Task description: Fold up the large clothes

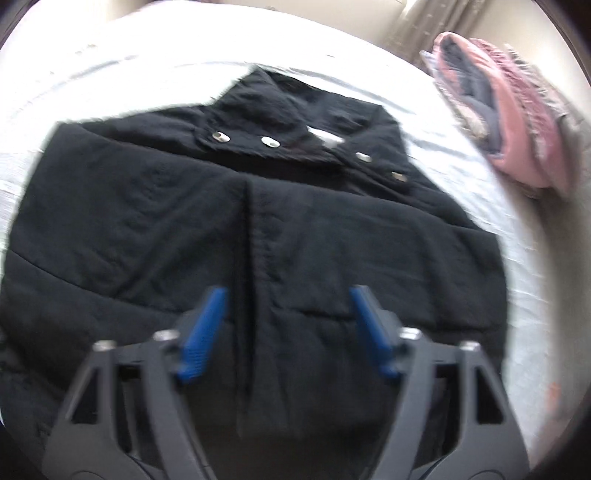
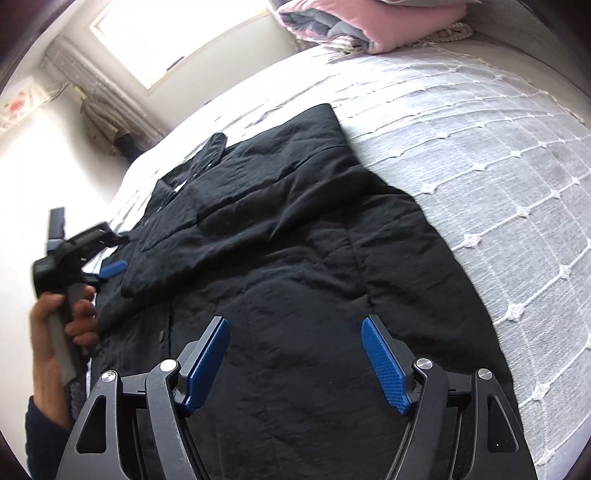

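1. Black padded jacket [image 1: 280, 229]: one. It lies flat, front up, across the white bedspread [image 2: 480, 155], with its collar toward the far edge of the bed and its hem toward the near edge. Spread this way it looks made ready for folding; as I judge it, no full fold is done yet.

2. Sleeve [image 2: 207, 221]: one is plainly seen, laid across the chest of the jacket, probably tucked in so the body can be folded over it. A second I cannot make out.

3. Metal snaps [image 1: 269, 141]: four counted along the collar in the left wrist view, all undone, so the collar lies open.

4. Left gripper [image 1: 288, 325]: one, held in a bare hand [image 2: 62, 325] out over the left edge of the jacket. Its jaws stand partly apart with nothing between them. This view is blurred.

5. Right gripper [image 2: 295, 354]: one, hanging above the lower part of the jacket near the near edge of the bed. Its jaws stand wide apart and empty, apparently ready to take the hem or side.

6. Blue finger pads [image 2: 384, 365]: four in all, two to each gripper.

7. Pink and grey quilt [image 2: 332, 26]: one, folded and pushed to the far edge of the bed, clear of the jacket.

8. Window [image 2: 177, 33]: one, beyond the bed's far corner, with a curtain [image 2: 99, 92] drawn aside.
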Demonstrator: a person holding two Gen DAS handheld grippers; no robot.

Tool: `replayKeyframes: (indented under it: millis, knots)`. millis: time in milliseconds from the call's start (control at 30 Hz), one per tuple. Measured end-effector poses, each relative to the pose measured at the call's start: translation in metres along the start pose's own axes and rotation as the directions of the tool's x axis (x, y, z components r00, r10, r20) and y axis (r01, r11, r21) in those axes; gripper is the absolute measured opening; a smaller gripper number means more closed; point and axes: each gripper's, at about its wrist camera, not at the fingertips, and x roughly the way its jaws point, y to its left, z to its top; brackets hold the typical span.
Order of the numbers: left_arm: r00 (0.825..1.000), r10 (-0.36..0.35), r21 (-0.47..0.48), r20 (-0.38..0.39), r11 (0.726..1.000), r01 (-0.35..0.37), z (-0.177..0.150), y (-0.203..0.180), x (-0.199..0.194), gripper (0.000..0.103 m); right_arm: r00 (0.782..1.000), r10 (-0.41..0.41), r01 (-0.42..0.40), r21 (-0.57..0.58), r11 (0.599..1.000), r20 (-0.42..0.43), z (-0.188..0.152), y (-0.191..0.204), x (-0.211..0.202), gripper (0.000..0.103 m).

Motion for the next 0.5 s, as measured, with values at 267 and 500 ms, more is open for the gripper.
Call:
replayKeyframes:
  millis: [267, 500]
  knots:
    - [0.99, 0.119, 0.071, 0.078, 0.99, -0.125, -0.001, -0.009, 0.0, 0.005, 1.0, -0.005, 0.005, 0.001, 1.0, -0.015, 0.001, 0.002, 0.004, 0.075]
    - [0.988, 0.129, 0.124, 0.087, 0.982, -0.139, -0.016, -0.004, 0.017, 0.005, 1.0, -0.011, 0.011, -0.006, 1.0, -0.019, -0.002, 0.004, 0.006, 0.075]
